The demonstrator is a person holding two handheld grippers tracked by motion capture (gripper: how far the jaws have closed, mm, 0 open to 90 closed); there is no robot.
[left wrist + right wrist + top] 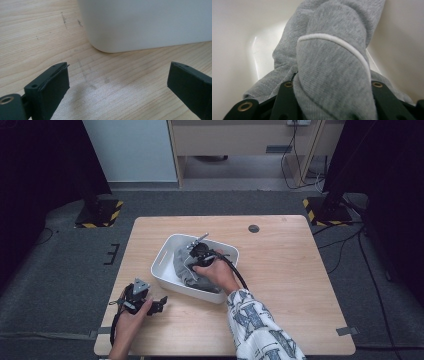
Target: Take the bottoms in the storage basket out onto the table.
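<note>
Wooden bench carrying a white plastic tub near its middle. Inside the tub, a grey sweatshirt-like garment, bunched, with a white-piped fold pinched in the right tongs. Risk on lifting: thick fold slipping free, or fabric dragging the light tub along. Left tongs gaping wide, empty, low beside the tub wall, not bracing it.

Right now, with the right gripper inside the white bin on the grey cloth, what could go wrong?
1. The right gripper pinches only one fold of the grey cloth; it may slip out when lifted.
2. The cloth could drag the white bin, because the left gripper rests open on the table, not holding the bin.
</note>
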